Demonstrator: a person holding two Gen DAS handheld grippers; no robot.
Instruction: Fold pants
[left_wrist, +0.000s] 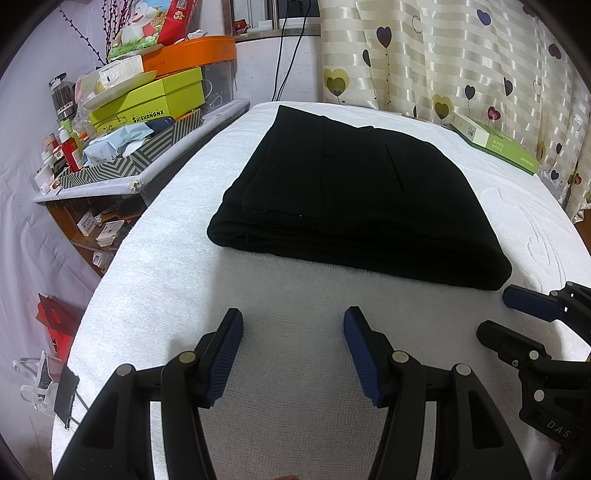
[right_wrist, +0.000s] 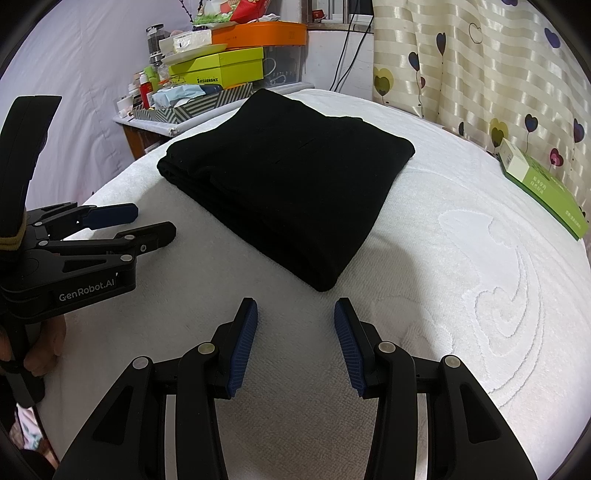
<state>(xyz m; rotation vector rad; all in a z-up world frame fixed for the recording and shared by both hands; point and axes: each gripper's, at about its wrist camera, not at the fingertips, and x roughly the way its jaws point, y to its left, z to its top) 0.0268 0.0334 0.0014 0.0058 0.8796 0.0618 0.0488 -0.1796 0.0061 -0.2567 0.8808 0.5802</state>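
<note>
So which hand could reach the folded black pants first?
Probably the right gripper: the folded black pants' near corner lies just ahead of its open jaws. The left gripper, also open, sits farther back on the white towel.

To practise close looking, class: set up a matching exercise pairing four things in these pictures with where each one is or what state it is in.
Things:
1. black folded pants
2. flat green and white box
3. orange round box
4. left gripper

States:
A. top of the cluttered side stack
B. jaws open, empty
C. middle of the white towel
D. towel's edge, by the heart curtain

Pairs: 1-C, 2-D, 3-A, 4-B
</note>
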